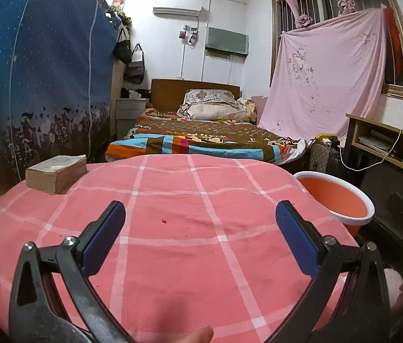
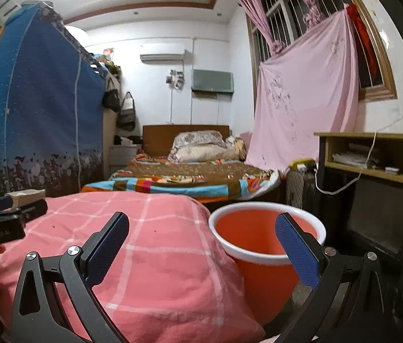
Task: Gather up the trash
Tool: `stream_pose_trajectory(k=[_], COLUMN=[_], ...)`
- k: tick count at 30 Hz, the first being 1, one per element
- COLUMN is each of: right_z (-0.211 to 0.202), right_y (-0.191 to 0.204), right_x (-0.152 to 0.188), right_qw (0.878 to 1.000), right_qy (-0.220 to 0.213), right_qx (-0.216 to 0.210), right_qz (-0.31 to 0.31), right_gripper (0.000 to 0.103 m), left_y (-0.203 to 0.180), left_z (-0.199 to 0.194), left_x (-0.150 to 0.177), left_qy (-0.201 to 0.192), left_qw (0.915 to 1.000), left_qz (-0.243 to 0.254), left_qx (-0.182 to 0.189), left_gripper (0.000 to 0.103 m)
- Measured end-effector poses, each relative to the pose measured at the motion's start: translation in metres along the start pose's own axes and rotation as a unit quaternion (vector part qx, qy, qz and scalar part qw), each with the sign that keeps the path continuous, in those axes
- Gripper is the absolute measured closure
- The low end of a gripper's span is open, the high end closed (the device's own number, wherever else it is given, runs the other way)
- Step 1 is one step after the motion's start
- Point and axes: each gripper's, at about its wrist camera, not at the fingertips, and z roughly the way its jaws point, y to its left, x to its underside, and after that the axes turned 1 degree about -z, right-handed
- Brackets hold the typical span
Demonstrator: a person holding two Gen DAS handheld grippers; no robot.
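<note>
The left gripper (image 1: 200, 217) and right gripper (image 2: 202, 227) are hovering spread and empty, risking snagging the pink cloth (image 1: 173, 257) while pinching the tiny red crumb (image 1: 163, 221).

Left gripper (image 1: 200, 220) was held low and level, its two blue-padded fingers (image 1: 103, 238) spread wide with nothing between them. A fingertip of the holding hand (image 1: 194, 334) showed at the near edge. Right gripper (image 2: 201, 233) was likewise level, jaws wide apart and empty. In the right wrist view the left gripper (image 2: 10, 210) appeared at far left, side-on.
</note>
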Motion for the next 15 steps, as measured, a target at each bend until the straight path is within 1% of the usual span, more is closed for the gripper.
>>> stream_pose_trajectory(k=[6, 15], right_z=[0.0029, 0.0032], right_y=[0.0012, 0.003], right_x=[0.0016, 0.0025], right_qw=[1.0, 1.0], right_qy=[0.005, 0.012], right_qx=[0.002, 0.003], right_qz=[-0.001, 0.004], right_gripper=[0.0, 0.0], left_y=[-0.0006, -0.0007], left_z=[-0.0041, -0.0038], left_x=[0.0026, 0.003], left_qy=[-0.012, -0.013], left_qw=[0.9999, 0.9999], left_qz=[0.009, 0.01], left_qx=[-0.001, -0.001], left_gripper=[0.015, 0.015])
